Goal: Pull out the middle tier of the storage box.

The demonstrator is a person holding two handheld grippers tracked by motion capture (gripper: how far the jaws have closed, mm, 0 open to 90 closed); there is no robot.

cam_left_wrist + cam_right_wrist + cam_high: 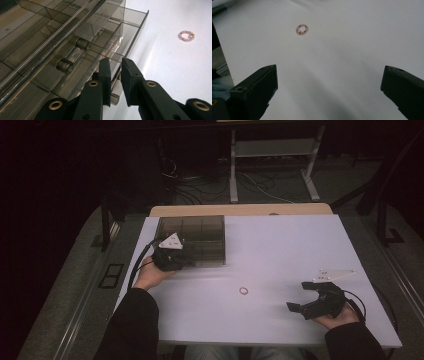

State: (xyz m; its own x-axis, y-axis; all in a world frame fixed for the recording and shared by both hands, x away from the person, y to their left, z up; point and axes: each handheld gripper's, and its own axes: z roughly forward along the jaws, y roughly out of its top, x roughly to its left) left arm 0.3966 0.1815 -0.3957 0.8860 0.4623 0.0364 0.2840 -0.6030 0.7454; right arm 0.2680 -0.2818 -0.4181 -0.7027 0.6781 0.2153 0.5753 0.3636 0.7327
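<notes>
The smoked plastic drawer box (192, 240) sits at the desk's (280, 250) far left; left tongs (115, 72) are clenched on its pulled-out drawer's front wall. Beaded ring (243, 291) lies mid-desk, right tongs (296, 296) spread wide nearby, grasping nothing.

Smoky brown clear drawer box (200, 232), pink beaded bracelet (243, 291), white table (290, 250).

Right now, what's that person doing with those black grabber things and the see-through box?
A person holds a gripper in each hand. The left gripper is pinched on the front edge of a pulled-out drawer of the smoky clear box. The right gripper waits wide open above the white table, pointing toward a small pink bead ring lying alone on the table.
</notes>
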